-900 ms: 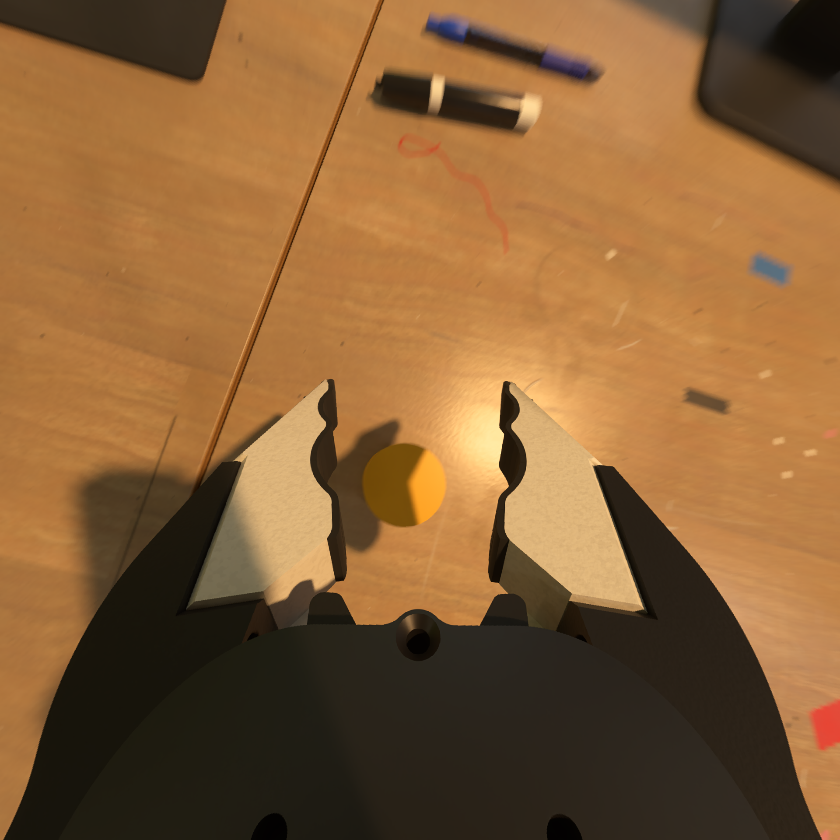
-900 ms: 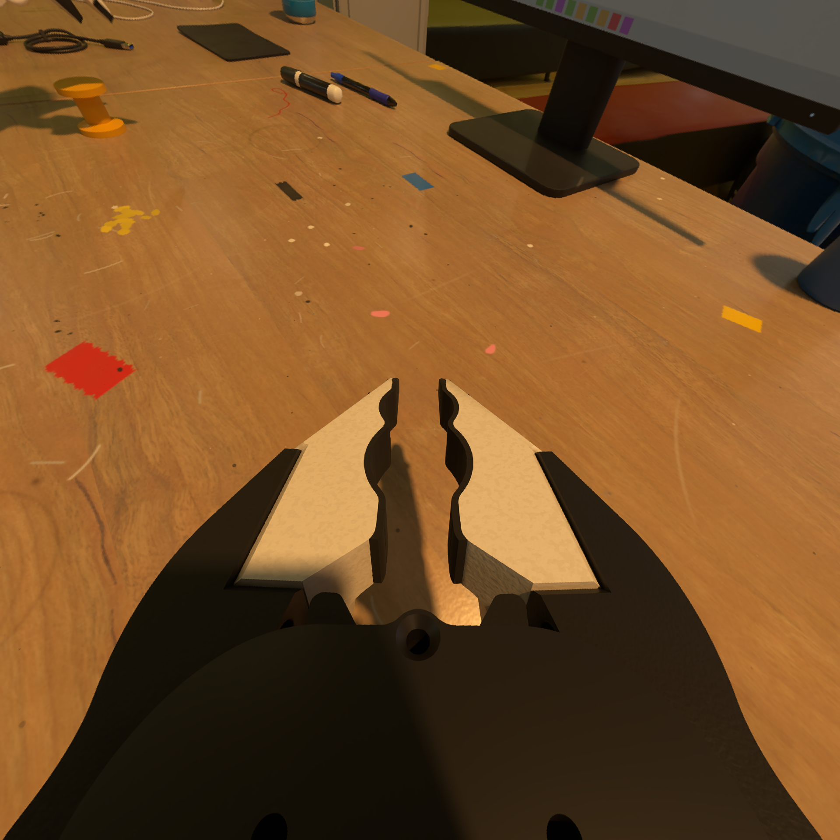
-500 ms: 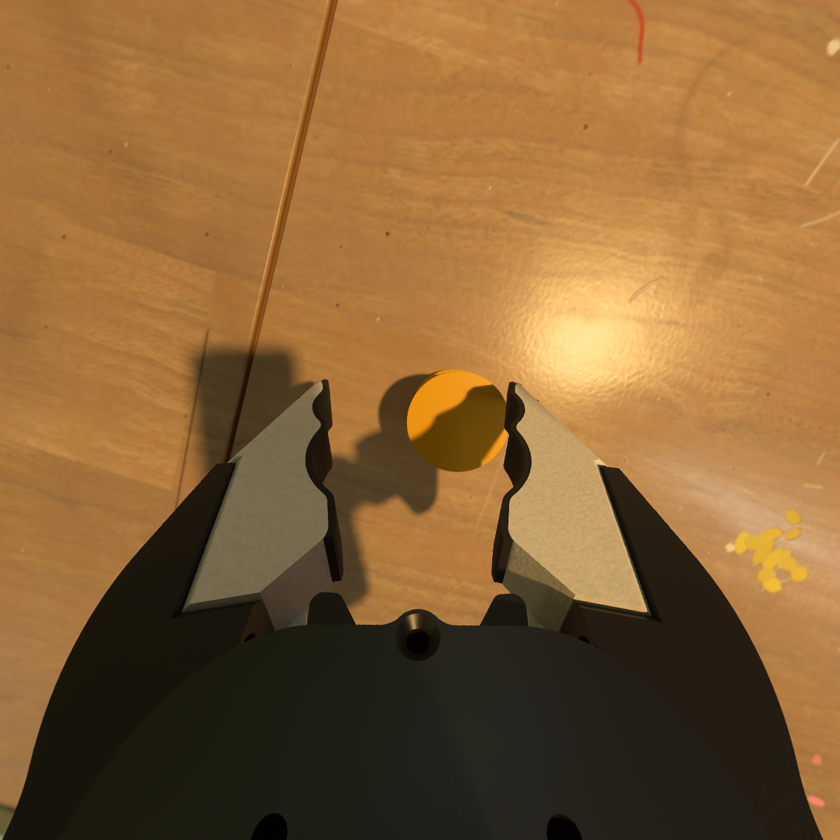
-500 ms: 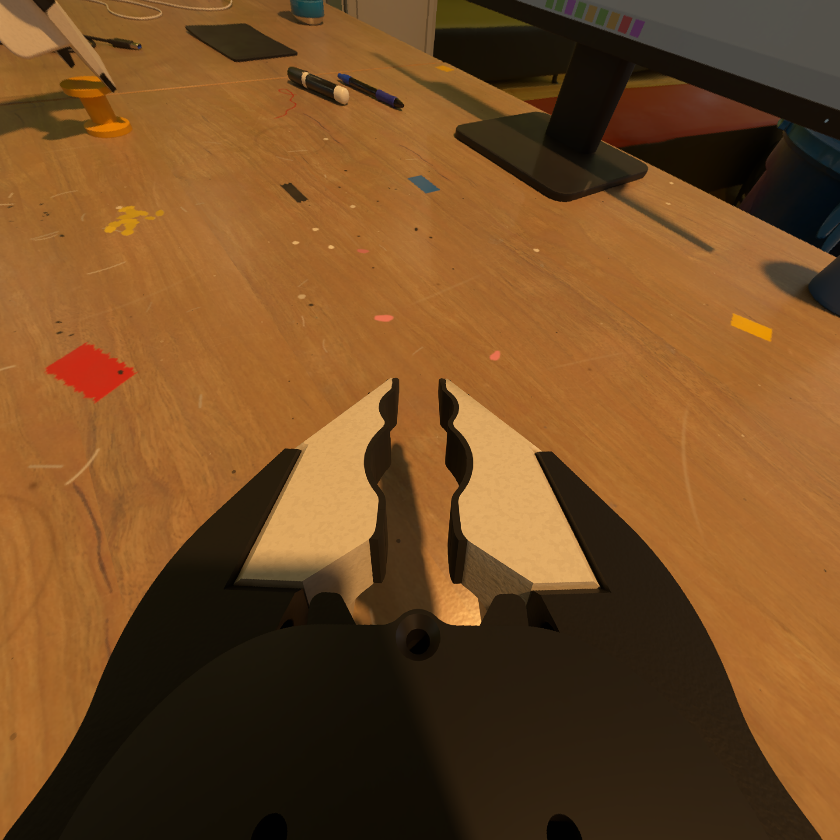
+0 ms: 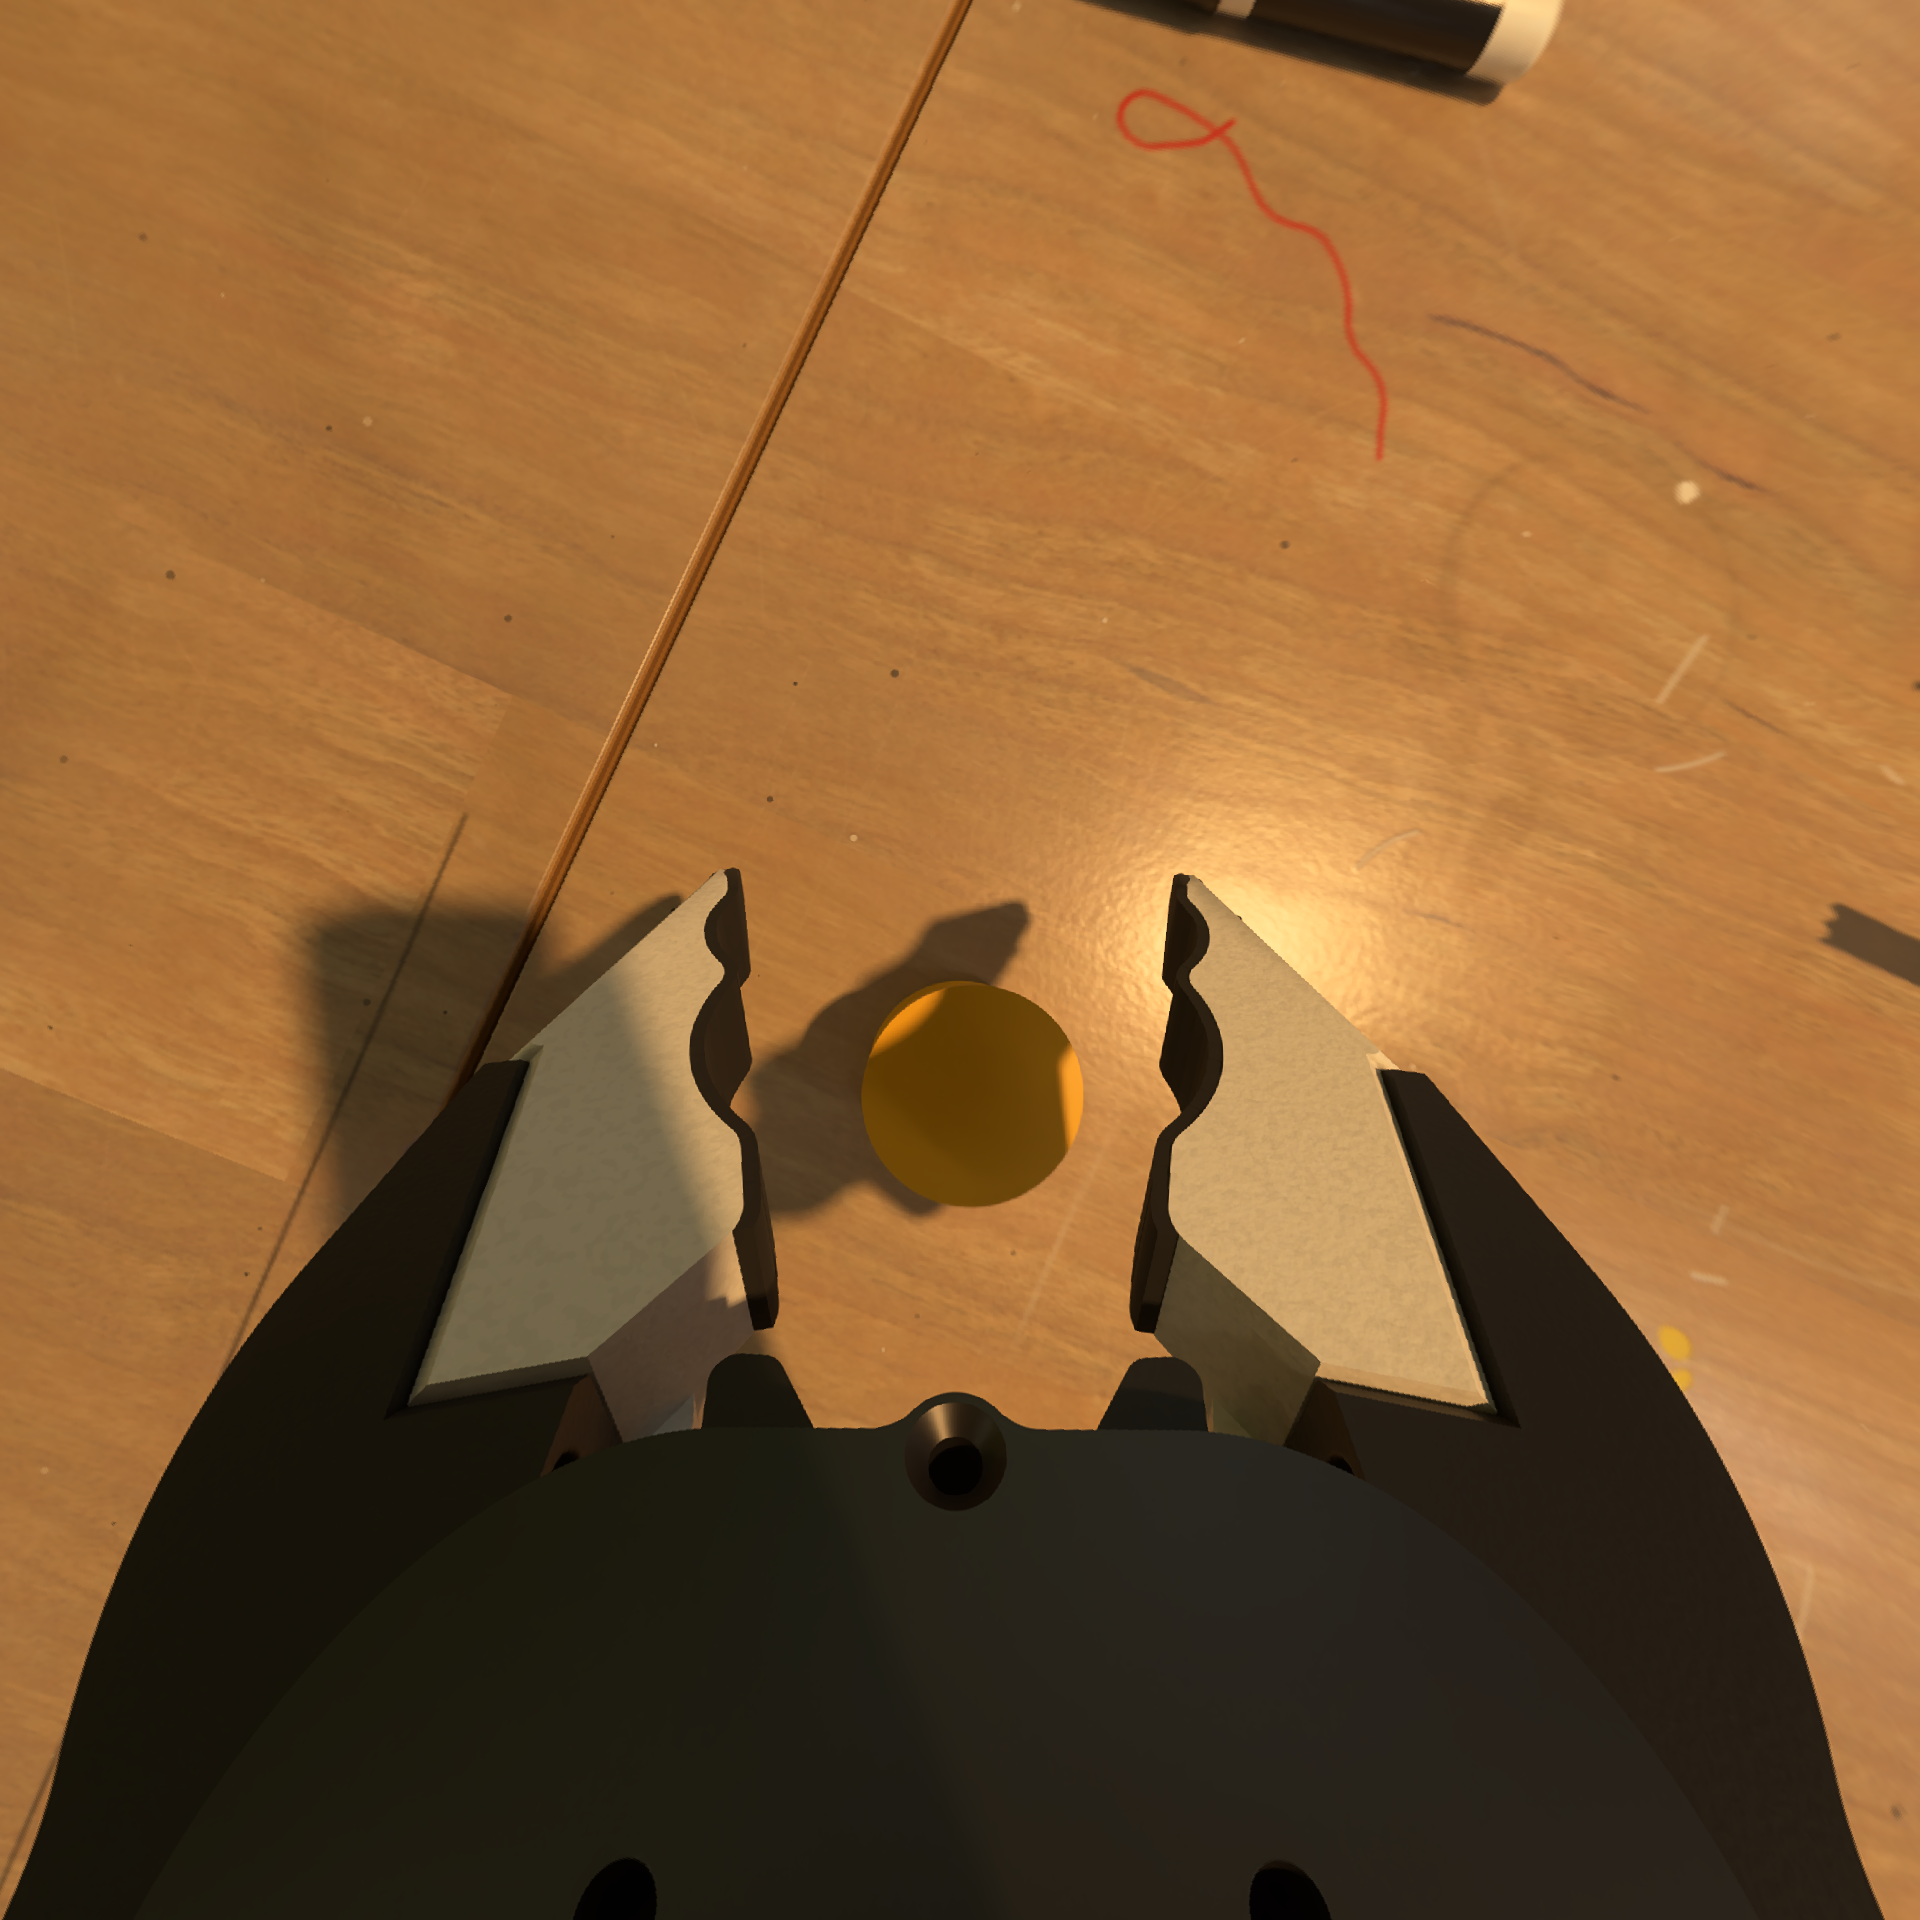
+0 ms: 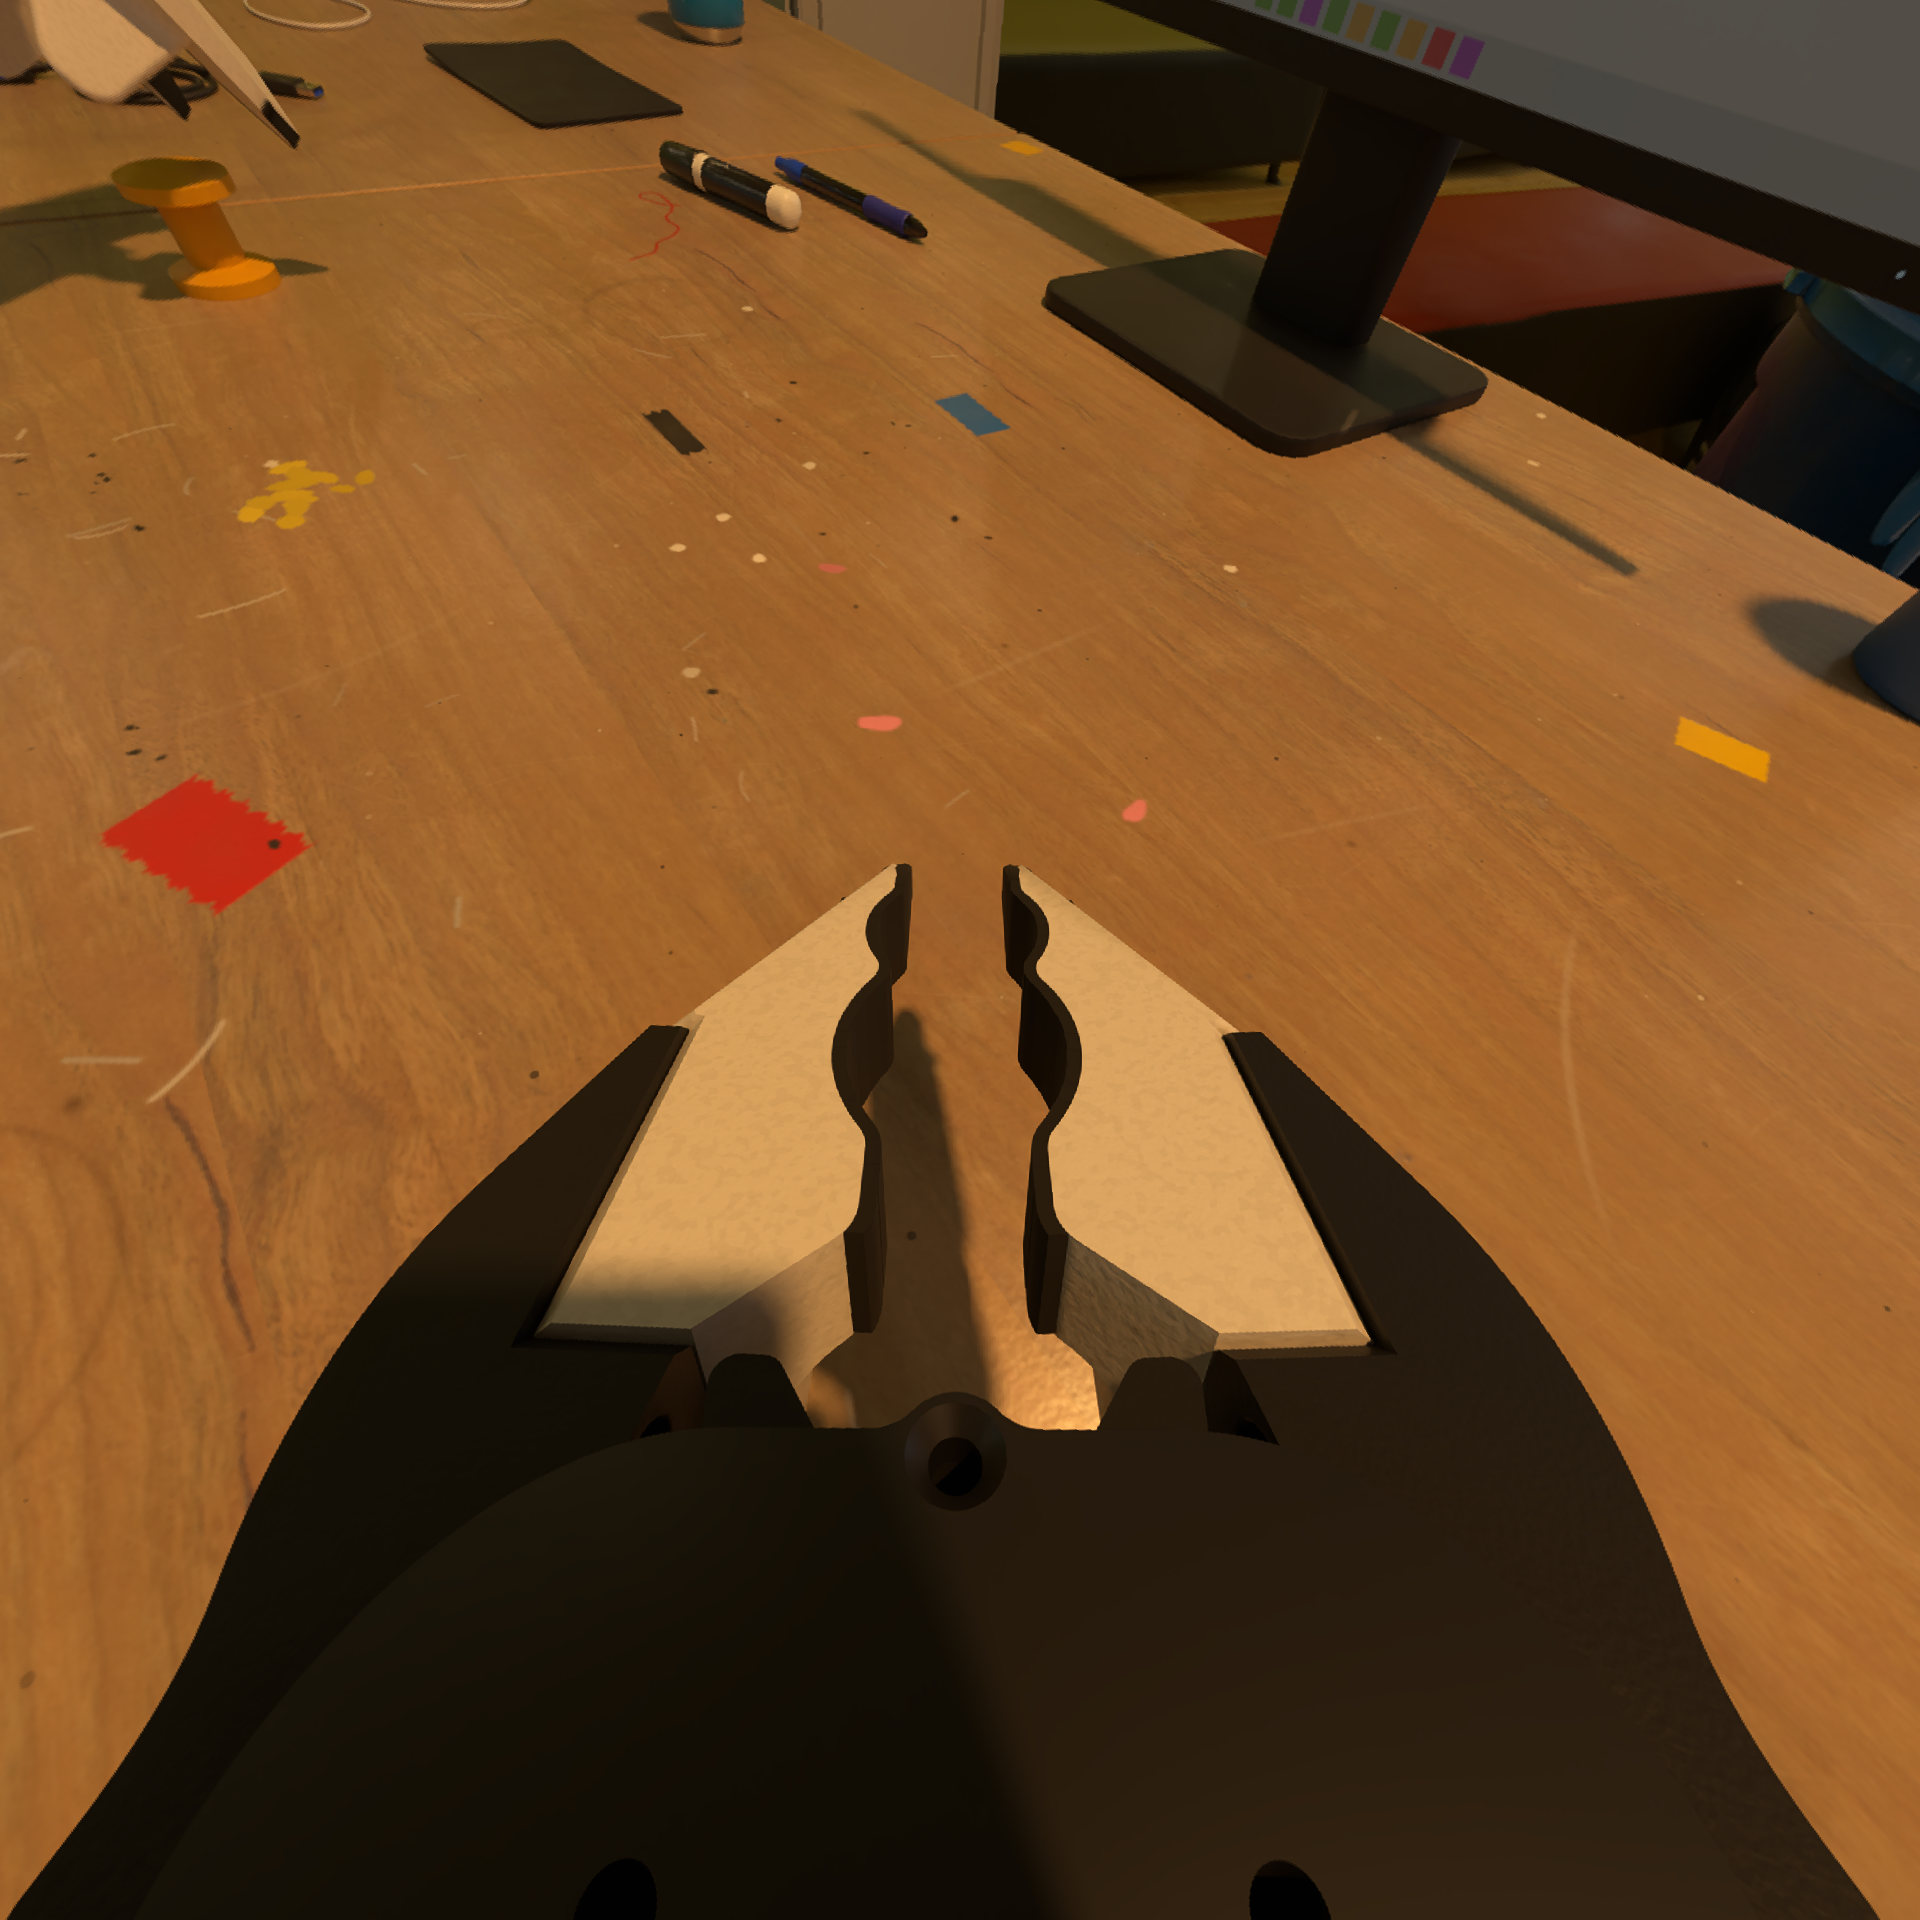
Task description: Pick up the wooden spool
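Note:
The wooden spool [image 5: 971,1091] is orange and stands on end on the wooden table [image 5: 1039,520]. In the left wrist view I see its round top from above. My left gripper [image 5: 956,883] is open, and the spool lies centred between its two fingers without touching them. In the right wrist view the spool [image 6: 197,223] stands far off at the upper left, and the left gripper's fingers [image 6: 208,73] hang just above it. My right gripper [image 6: 956,873] is empty, low over the table, its jaws only a narrow gap apart.
A black and white marker [image 6: 727,185] and a blue pen [image 6: 847,195] lie beyond a red thread [image 5: 1299,239]. A monitor stand [image 6: 1268,353] sits at the right, a black pad [image 6: 551,83] at the back. A table seam [image 5: 727,540] runs left of the spool.
The left gripper dipped close over the spool, with the spool by its right fingertip, then rose and shifted so the spool is centred between its fingers. The right gripper has barely moved.

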`<state>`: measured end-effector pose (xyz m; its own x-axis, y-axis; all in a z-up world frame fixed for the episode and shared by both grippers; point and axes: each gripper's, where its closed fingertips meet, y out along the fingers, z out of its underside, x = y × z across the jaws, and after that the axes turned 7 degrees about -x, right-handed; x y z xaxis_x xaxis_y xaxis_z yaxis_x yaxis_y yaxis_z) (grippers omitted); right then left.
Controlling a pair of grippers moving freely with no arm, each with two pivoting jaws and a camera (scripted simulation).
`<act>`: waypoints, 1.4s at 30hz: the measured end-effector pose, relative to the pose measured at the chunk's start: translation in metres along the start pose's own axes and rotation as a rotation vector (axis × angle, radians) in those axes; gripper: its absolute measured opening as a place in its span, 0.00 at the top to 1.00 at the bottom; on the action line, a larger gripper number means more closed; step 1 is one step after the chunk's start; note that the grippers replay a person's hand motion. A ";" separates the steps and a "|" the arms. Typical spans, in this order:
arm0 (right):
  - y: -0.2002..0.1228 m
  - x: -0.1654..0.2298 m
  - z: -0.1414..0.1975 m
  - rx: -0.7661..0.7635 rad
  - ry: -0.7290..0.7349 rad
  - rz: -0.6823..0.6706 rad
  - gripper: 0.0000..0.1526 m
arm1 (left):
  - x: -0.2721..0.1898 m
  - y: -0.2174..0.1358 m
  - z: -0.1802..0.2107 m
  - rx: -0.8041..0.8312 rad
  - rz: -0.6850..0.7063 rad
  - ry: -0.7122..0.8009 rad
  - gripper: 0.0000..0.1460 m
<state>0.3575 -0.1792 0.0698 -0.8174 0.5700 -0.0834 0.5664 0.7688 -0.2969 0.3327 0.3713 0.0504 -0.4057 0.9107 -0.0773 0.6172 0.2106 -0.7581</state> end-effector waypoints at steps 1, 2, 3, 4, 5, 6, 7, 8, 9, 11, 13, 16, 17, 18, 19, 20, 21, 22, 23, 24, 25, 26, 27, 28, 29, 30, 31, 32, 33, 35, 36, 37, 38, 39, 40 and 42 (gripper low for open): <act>0.000 0.000 0.000 0.001 -0.002 0.000 0.89 | 0.001 0.004 0.002 0.005 -0.015 0.001 0.44; -0.001 0.000 0.000 0.001 -0.003 0.001 0.89 | 0.000 0.007 0.005 0.022 -0.014 0.006 0.44; -0.001 0.000 0.000 0.002 -0.003 0.001 0.89 | -0.001 0.008 0.008 0.040 0.000 0.009 0.44; -0.001 0.000 0.000 0.001 -0.004 0.002 0.89 | -0.005 0.008 0.009 0.048 0.030 0.010 0.45; -0.001 0.000 0.000 0.001 -0.003 0.002 0.89 | -0.008 0.006 0.011 0.059 0.066 0.015 0.50; -0.001 0.000 0.000 0.002 -0.002 0.002 0.89 | -0.009 0.004 0.012 0.075 0.089 0.025 0.56; 0.000 0.000 0.001 0.003 -0.003 0.001 0.89 | -0.010 0.001 0.015 0.099 0.104 0.046 0.60; 0.000 0.000 0.001 0.004 -0.003 0.001 0.89 | -0.009 -0.002 0.018 0.127 0.113 0.067 0.61; 0.000 0.000 0.001 0.003 -0.004 0.000 0.89 | -0.009 -0.006 0.022 0.158 0.126 0.082 0.62; 0.000 0.001 0.001 0.003 -0.004 -0.001 0.89 | -0.010 -0.013 0.029 0.215 0.173 0.101 0.66; 0.000 0.001 0.001 0.003 -0.003 -0.001 0.89 | -0.010 -0.020 0.037 0.265 0.218 0.113 0.68; -0.001 0.001 0.001 0.002 -0.002 -0.002 0.89 | -0.008 -0.029 0.041 0.293 0.240 0.102 0.68; -0.001 0.001 0.001 0.002 -0.002 -0.002 0.89 | -0.008 -0.030 0.040 0.290 0.242 0.083 0.68; -0.001 0.001 0.001 0.002 -0.002 -0.002 0.89 | -0.008 -0.032 0.038 0.282 0.246 0.068 0.67; -0.001 0.001 0.001 0.003 -0.002 -0.003 0.89 | -0.009 -0.033 0.036 0.272 0.247 0.062 0.66; -0.001 0.001 0.001 0.003 -0.002 -0.003 0.89 | -0.010 -0.033 0.035 0.264 0.242 0.062 0.65; -0.001 0.001 0.001 0.002 -0.003 -0.003 0.89 | -0.011 -0.032 0.034 0.260 0.235 0.069 0.65; 0.000 0.001 0.000 0.002 -0.002 -0.003 0.89 | -0.012 -0.030 0.034 0.259 0.227 0.078 0.64; 0.000 0.001 0.000 0.001 -0.002 -0.004 0.89 | -0.013 -0.027 0.035 0.261 0.214 0.088 0.62; 0.000 0.001 0.000 0.001 -0.002 -0.005 0.89 | -0.014 -0.023 0.037 0.267 0.197 0.102 0.61; 0.001 0.001 0.000 0.001 -0.003 -0.007 0.89 | -0.013 -0.019 0.040 0.277 0.175 0.120 0.60; 0.001 0.002 0.000 0.002 -0.004 -0.007 0.89 | -0.012 -0.014 0.043 0.291 0.156 0.138 0.60; 0.001 0.002 0.000 0.001 -0.006 -0.007 0.89 | -0.012 -0.011 0.046 0.303 0.144 0.155 0.61; 0.000 0.002 0.000 0.001 -0.007 -0.006 0.89 | -0.012 -0.009 0.047 0.307 0.140 0.168 0.63; 0.000 0.002 0.000 0.000 -0.006 -0.005 0.89 | -0.012 -0.009 0.047 0.307 0.145 0.172 0.66; 0.000 0.001 0.000 0.000 -0.004 -0.005 0.89 | -0.013 -0.010 0.046 0.306 0.161 0.170 0.67; 0.001 0.001 0.000 0.000 -0.003 -0.004 0.89 | -0.014 -0.012 0.045 0.303 0.181 0.169 0.67; 0.001 0.001 0.000 0.001 -0.002 -0.004 0.89 | -0.014 -0.015 0.042 0.294 0.193 0.168 0.67; 0.001 0.001 0.000 0.001 -0.002 -0.004 0.89 | -0.014 -0.020 0.037 0.280 0.198 0.164 0.67; 0.001 0.001 0.000 0.002 -0.003 -0.004 0.89 | -0.014 -0.035 0.022 0.225 0.206 0.153 0.67; 0.001 0.001 0.000 0.003 -0.004 -0.004 0.89 | -0.016 -0.045 0.012 0.184 0.211 0.149 0.67; 0.002 0.001 0.000 0.004 -0.004 -0.005 0.89 | -0.019 -0.056 0.000 0.135 0.219 0.146 0.67; 0.002 0.001 0.001 0.004 -0.004 -0.005 0.89 | -0.023 -0.068 -0.012 0.083 0.228 0.149 0.67; 0.002 0.001 0.001 0.005 -0.004 -0.005 0.89 | -0.029 -0.081 -0.024 0.028 0.235 0.160 0.67; 0.002 0.001 0.001 0.005 -0.004 -0.005 0.89 | -0.038 -0.094 -0.035 -0.030 0.243 0.178 0.67; 0.003 0.001 0.002 0.009 -0.004 -0.005 0.89 | -0.064 -0.121 -0.054 -0.142 0.293 0.242 0.67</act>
<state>0.3581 -0.1771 0.0674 -0.8204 0.5653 -0.0858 0.5617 0.7688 -0.3056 0.3205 0.3072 0.1820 -0.0392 0.9932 -0.1094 0.7769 -0.0385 -0.6285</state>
